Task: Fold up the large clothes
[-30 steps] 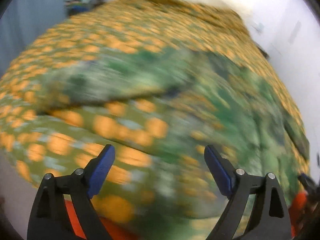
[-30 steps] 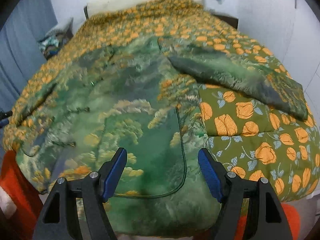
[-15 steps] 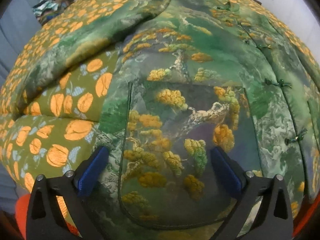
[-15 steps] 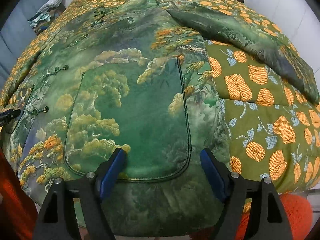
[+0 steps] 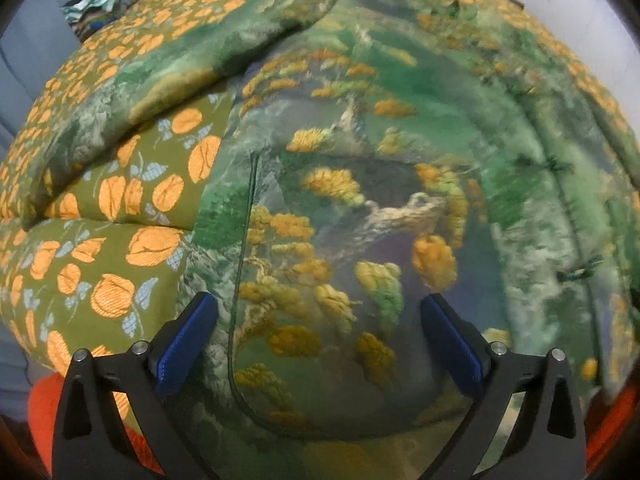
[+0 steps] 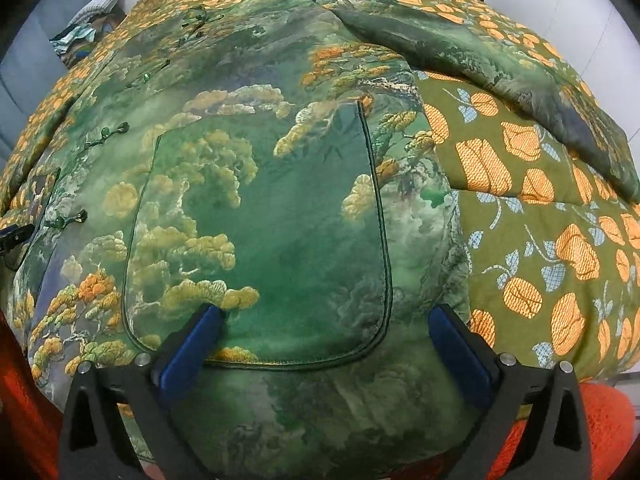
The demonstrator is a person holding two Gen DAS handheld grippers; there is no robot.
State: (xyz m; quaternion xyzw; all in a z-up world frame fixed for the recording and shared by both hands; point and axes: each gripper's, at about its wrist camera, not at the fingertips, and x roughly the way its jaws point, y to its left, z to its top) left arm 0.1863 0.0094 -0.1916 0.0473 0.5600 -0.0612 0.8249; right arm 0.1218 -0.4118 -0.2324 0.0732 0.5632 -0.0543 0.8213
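A large green jacket [image 5: 400, 168] printed with pine trees lies spread front-up on the bed; it also fills the right wrist view [image 6: 280, 200]. Its sleeves lie out to the sides [image 5: 168, 76] [image 6: 480, 56]. Knot buttons [image 6: 108, 134] run down its front. My left gripper [image 5: 320, 332] is open just above the jacket's left pocket [image 5: 340, 300] near the hem. My right gripper [image 6: 324, 332] is open just above the right pocket [image 6: 272, 248] near the hem. Neither holds anything.
The bed wears an olive cover with orange flowers [image 6: 540, 240] [image 5: 100, 248]. Orange fabric [image 6: 600, 420] shows below the bed's near edge. A pile of cloth [image 5: 100, 4] sits at the far left by a grey curtain. White walls stand to the right.
Both grippers have moved down and closer to the jacket's lower front, now hovering over the pockets. The left view swung from the bed cover onto the jacket. Both stayed open.
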